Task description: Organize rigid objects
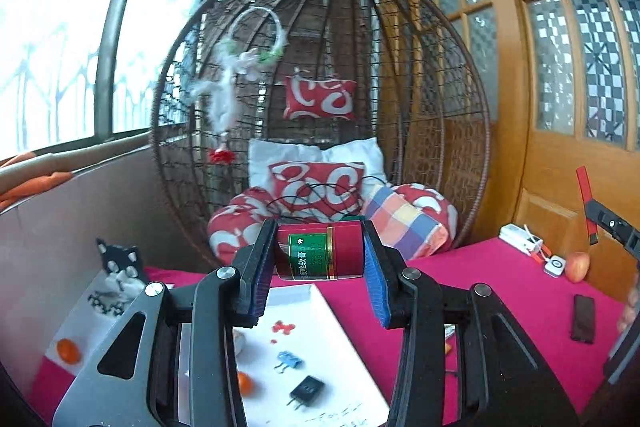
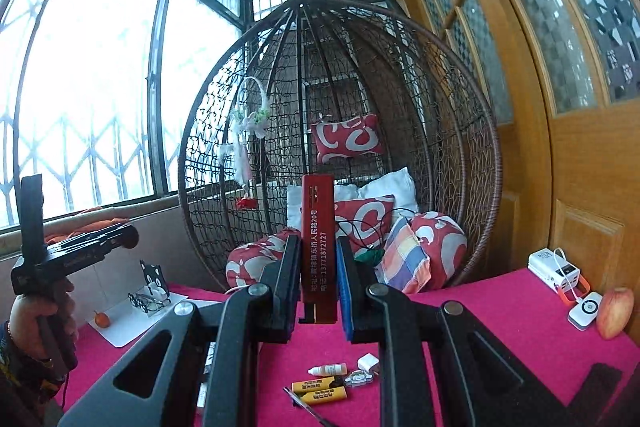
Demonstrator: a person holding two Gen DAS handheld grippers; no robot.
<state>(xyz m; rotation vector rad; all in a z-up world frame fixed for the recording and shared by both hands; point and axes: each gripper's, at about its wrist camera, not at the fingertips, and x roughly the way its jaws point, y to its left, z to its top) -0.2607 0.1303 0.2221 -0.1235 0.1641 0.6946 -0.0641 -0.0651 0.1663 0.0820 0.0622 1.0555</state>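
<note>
Your left gripper [image 1: 318, 259] clamps the red-and-green tube box [image 1: 320, 251] crosswise above the white tray [image 1: 320, 307], likely carrying it there. Your right gripper [image 2: 318, 283] pinches the slim red box [image 2: 318, 247] upright, clear of the table.

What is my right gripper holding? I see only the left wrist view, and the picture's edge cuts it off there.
Observer: The right gripper is shut on a flat red bar, which stands upright and has pale print on its face.
Operator: Does anything lie under it?
Observer: Yes, two yellow tubes lie side by side on the pink cloth.
Operator: Is anything beside them?
Observer: A small white bottle lies just behind the tubes.
</note>
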